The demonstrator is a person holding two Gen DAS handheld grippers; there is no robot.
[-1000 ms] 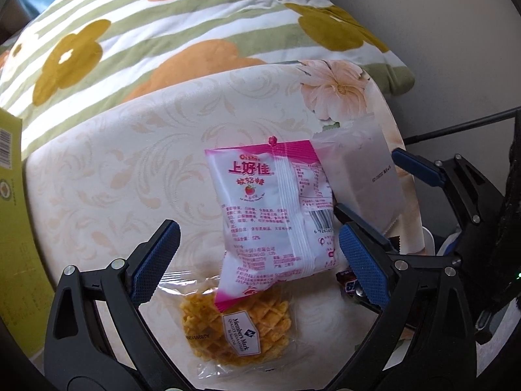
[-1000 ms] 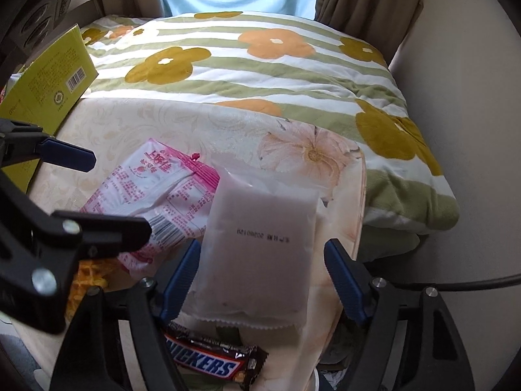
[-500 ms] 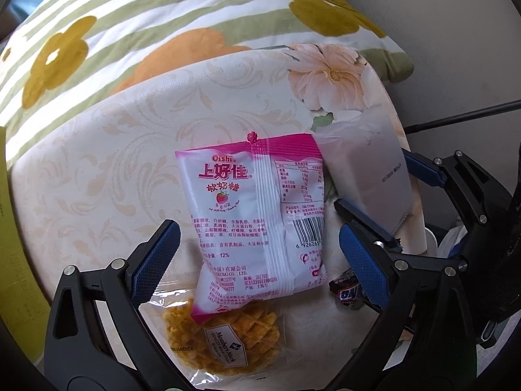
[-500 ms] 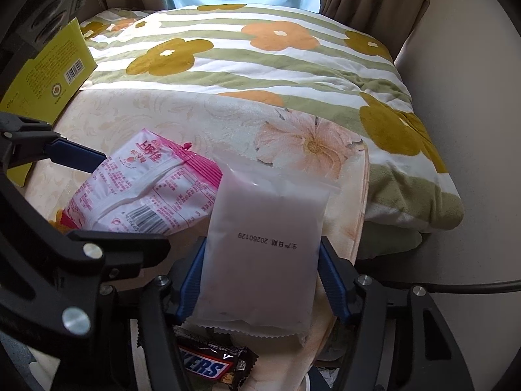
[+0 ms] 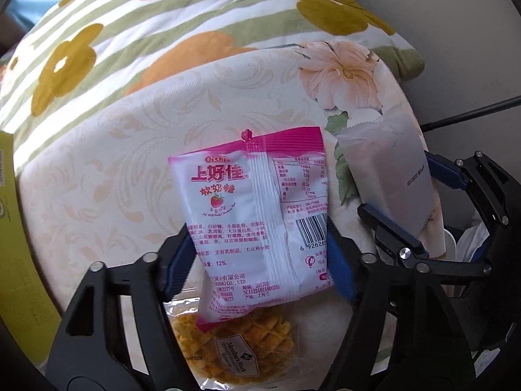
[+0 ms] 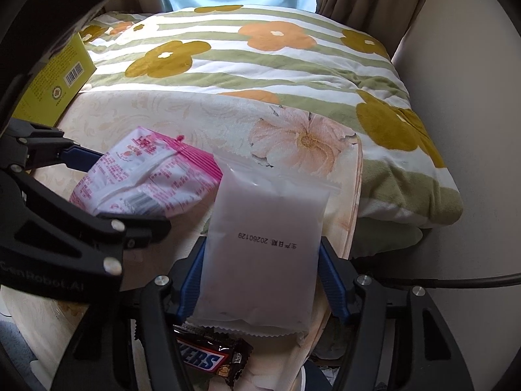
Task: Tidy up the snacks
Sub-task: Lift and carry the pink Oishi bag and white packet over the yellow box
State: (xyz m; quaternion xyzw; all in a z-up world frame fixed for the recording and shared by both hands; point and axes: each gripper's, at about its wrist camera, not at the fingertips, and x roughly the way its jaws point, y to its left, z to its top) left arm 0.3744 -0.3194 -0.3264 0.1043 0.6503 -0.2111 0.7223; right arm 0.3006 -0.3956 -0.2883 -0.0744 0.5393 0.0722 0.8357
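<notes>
A pink and white Oishi candy packet (image 5: 247,215) lies on the cream flowered tabletop (image 5: 97,179). My left gripper (image 5: 260,260) points down over it, its jaws closing, and both blue pads press the packet's lower sides. To its right a plain white frosted packet (image 6: 263,244) with a printed date sits between the pads of my right gripper (image 6: 262,280), which is shut on its lower half. The pink packet (image 6: 146,176) bulges upward in the right wrist view.
A clear-wrapped waffle snack (image 5: 234,345) lies partly under the pink packet. A Snickers bar (image 6: 208,355) sits below the white packet near the table's edge. A yellow-green box (image 6: 55,84) stands at the left. A striped flowered blanket (image 6: 260,58) lies behind.
The left jaws have gone from wide apart to pressing the pink packet's sides. The right jaws closed onto the white packet a moment earlier and have held it since.
</notes>
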